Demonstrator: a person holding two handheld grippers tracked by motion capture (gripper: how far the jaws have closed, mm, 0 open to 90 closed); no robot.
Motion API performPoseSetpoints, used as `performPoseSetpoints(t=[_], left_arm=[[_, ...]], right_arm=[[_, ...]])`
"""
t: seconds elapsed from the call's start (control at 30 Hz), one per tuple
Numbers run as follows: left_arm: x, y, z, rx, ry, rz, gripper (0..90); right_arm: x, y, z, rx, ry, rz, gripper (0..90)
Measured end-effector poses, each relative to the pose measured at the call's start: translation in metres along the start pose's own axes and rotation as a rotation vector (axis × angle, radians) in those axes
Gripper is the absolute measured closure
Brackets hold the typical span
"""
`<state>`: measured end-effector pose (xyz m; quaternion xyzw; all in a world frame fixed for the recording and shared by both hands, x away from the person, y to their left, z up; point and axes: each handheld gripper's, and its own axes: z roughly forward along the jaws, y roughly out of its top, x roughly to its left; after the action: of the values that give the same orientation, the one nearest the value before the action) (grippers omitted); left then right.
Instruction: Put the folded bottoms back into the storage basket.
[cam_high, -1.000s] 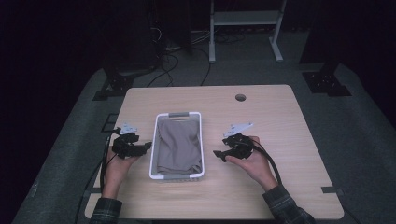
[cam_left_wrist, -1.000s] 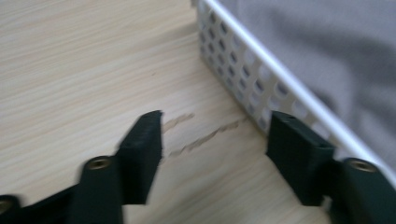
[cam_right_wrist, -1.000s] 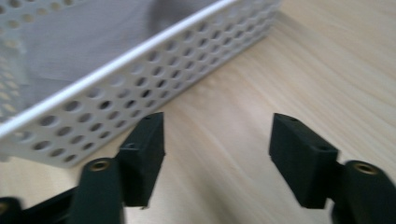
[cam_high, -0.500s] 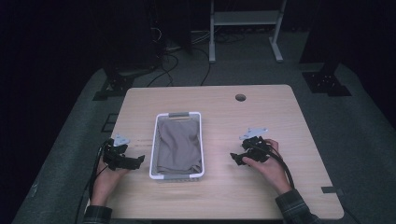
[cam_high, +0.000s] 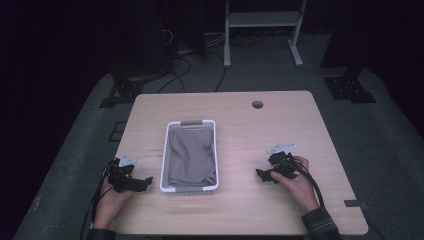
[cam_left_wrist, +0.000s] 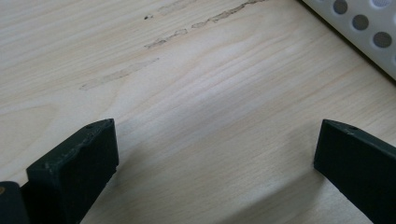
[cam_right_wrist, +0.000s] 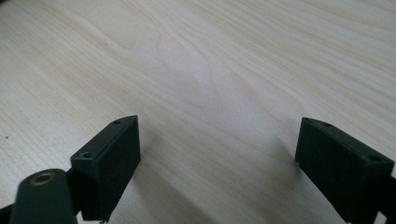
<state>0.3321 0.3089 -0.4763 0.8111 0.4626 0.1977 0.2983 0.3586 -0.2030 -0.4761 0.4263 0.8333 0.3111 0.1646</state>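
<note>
Hovering low, left gripper (cam_high: 145, 182) and right gripper (cam_high: 260, 173) flank the white basket (cam_high: 189, 187) holding grey cloth (cam_high: 191, 157); jaws spread, empty; I'd approach both rims evenly

The surface (cam_high: 240, 115) is a pale wood top with rounded corners and a round cable hole (cam_high: 257, 104) near its far right edge. A white perforated basket (cam_high: 190, 123) stands on it left of the middle, long side running away from the person, with a grey-brown cloth (cam_high: 191, 156) inside. Faint scuff marks (cam_high: 152, 150) streak the wood just left of the basket. A strip of tape (cam_high: 352, 203) sits at the near right edge.
</note>
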Motion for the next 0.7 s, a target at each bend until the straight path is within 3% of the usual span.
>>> performPoseSetpoints(t=[0.13, 0.23, 0.7], left_arm=[[0.0031, -0.0048, 0.0007, -0.031, -0.024, -0.013, 0.0], [0.0036, -0.0084, 0.0004, -0.058, -0.028, -0.009, 0.0], [0.0043, -0.0099, 0.0002, -0.068, -0.036, -0.002, 0.0]], right_arm=[[-0.0021, -0.0024, 0.0037, -0.032, 0.009, 0.02, 9.1], [-0.0037, -0.0074, 0.0065, -0.089, 0.001, 0.022, 8.3], [-0.0035, -0.0078, 0.0069, -0.096, -0.001, 0.025, 8.2]])
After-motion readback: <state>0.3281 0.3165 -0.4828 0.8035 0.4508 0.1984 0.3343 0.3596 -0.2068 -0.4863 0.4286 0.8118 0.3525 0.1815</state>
